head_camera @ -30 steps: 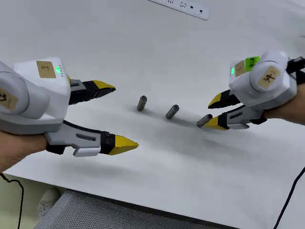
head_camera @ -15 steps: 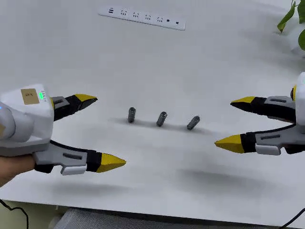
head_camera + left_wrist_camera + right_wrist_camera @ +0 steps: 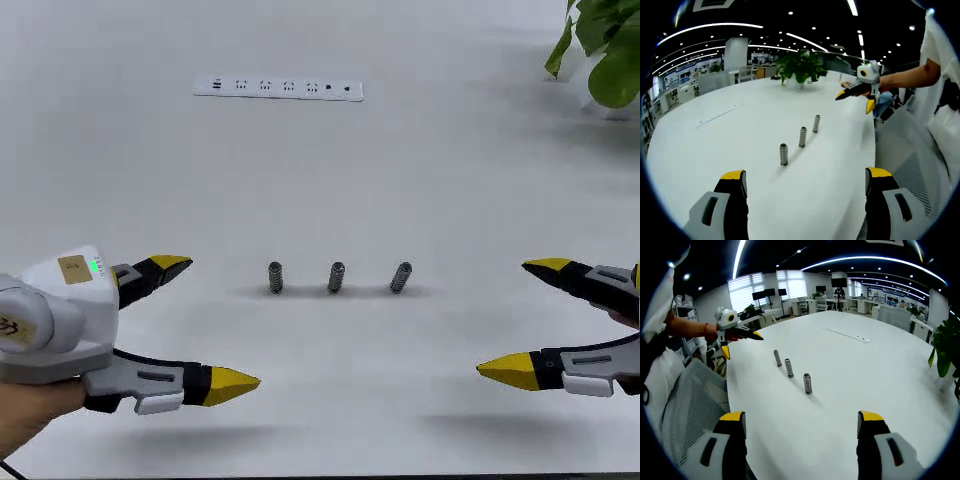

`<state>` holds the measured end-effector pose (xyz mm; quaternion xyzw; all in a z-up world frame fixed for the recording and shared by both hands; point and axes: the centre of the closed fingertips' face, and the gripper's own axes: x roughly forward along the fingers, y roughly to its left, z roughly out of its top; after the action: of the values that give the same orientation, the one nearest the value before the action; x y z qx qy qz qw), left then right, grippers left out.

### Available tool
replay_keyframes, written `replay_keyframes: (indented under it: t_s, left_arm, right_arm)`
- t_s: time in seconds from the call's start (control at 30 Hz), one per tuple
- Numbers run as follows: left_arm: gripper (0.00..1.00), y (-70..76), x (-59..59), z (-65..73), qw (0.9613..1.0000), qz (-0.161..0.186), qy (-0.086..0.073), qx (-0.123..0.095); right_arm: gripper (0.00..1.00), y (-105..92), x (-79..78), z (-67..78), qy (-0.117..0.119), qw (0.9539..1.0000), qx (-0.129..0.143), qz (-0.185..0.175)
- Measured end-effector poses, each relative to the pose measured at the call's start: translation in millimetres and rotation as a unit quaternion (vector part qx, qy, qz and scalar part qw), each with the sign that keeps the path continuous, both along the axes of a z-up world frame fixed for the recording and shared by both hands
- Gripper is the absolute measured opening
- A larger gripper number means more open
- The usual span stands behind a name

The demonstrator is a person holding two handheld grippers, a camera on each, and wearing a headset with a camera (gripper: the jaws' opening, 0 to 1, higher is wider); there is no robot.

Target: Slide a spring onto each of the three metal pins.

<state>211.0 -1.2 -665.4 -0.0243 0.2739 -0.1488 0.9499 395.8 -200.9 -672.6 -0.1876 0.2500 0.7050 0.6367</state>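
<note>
Three upright metal pins, each wrapped in a grey spring, stand in a row on the white table: left spring (image 3: 275,277), middle spring (image 3: 336,277), right spring (image 3: 401,277). In the left gripper view the nearest spring (image 3: 783,154) leads the row; in the right gripper view the nearest spring (image 3: 807,383) does. My left gripper (image 3: 210,322) hovers open at the lower left, well short of the row, with nothing between its yellow-tipped fingers. My right gripper (image 3: 535,318) hangs open at the lower right, also apart from the springs and holding nothing.
A white power strip (image 3: 279,88) lies far back on the table. A green plant (image 3: 598,52) stands at the back right corner. The table's near edge (image 3: 400,475) runs just below the grippers. An office room with desks lies beyond.
My right gripper has let go near the right-hand spring and pulled back right, now wide open. The left gripper drew back slightly. The head camera tilted up, shifting the scene.
</note>
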Motion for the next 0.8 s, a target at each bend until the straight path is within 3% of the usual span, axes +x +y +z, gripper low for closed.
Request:
replay_keyframes:
  t_s: [0.33, 0.8]
  left_arm:
    - [1.0, -6.4, 0.3, -1.9, 0.9999, -0.004, 0.013, 0.003]
    - [1.0, -10.7, 0.5, 0.6, 0.9998, -0.014, 0.012, 0.006]
  right_arm:
    - [0.93, -0.6, -3.9, 8.6, 0.001, 0.9997, 0.017, -0.014]
    - [0.93, -1.2, -9.5, 13.2, -0.005, 0.9998, 0.018, -0.009]
